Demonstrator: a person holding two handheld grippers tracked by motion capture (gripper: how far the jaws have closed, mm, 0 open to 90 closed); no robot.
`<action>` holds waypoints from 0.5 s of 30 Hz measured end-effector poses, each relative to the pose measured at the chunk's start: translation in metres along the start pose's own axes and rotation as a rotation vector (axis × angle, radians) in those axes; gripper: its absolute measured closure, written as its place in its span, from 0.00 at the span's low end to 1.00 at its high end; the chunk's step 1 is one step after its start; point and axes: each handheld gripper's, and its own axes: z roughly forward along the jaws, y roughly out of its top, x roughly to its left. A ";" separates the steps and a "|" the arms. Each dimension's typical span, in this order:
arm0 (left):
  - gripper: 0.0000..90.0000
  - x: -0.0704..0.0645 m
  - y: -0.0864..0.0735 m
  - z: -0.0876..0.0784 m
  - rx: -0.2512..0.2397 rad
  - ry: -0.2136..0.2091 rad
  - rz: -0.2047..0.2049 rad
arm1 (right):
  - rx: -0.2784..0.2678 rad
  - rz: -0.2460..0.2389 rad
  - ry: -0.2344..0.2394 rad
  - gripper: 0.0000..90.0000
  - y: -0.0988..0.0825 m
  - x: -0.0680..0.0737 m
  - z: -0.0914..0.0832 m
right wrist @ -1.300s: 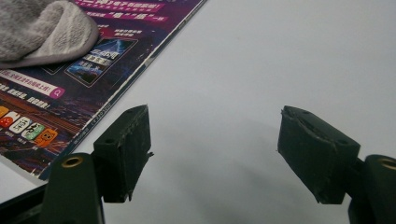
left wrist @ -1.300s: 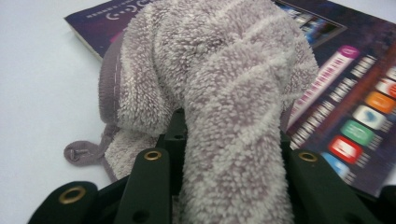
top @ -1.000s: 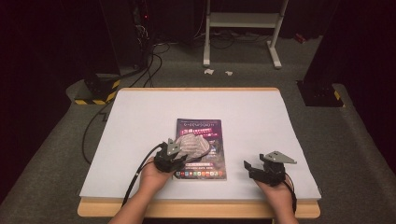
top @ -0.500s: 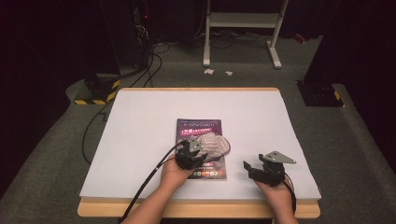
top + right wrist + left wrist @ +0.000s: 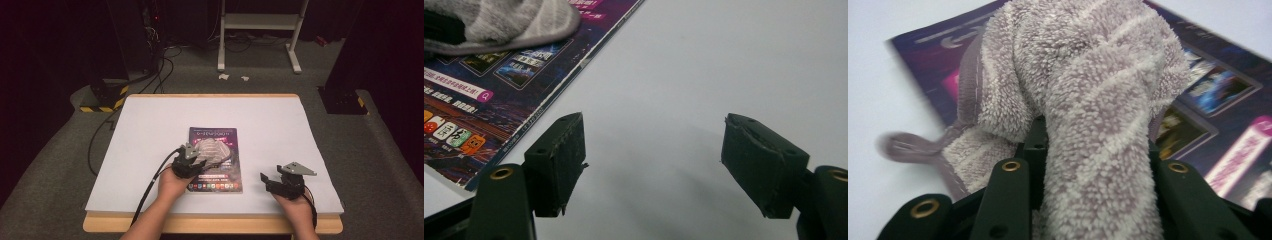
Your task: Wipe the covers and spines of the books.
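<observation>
Overhead, the left tool [image 5: 196, 161] holds a grey towel [image 5: 216, 151] on the magazine [image 5: 215, 172] at mid-desk [image 5: 150, 125]. Left gripper view: jaws clamp the bunched towel [image 5: 1083, 100]. Right gripper view: the right tool [image 5: 654, 165] stands wide, empty, above bare desk beside the magazine.

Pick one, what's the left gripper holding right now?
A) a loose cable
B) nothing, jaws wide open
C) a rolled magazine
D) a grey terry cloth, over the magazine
D: the left gripper is clamped on the bunched grey cloth, which lies over the purple magazine; the jaws press on both sides of it in the left gripper view.
</observation>
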 end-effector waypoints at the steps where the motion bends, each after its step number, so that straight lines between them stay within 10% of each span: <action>1: 0.71 0.005 -0.003 -0.002 -0.002 0.009 -0.008 | 0.001 0.001 -0.001 0.29 0.000 0.000 0.000; 6: 0.71 0.023 -0.010 -0.011 -0.005 0.041 -0.057 | 0.003 0.002 -0.004 0.29 0.000 -0.001 0.001; 15: 0.71 0.011 -0.002 -0.008 0.015 0.057 -0.018 | -0.001 0.000 -0.002 0.29 0.000 -0.001 0.000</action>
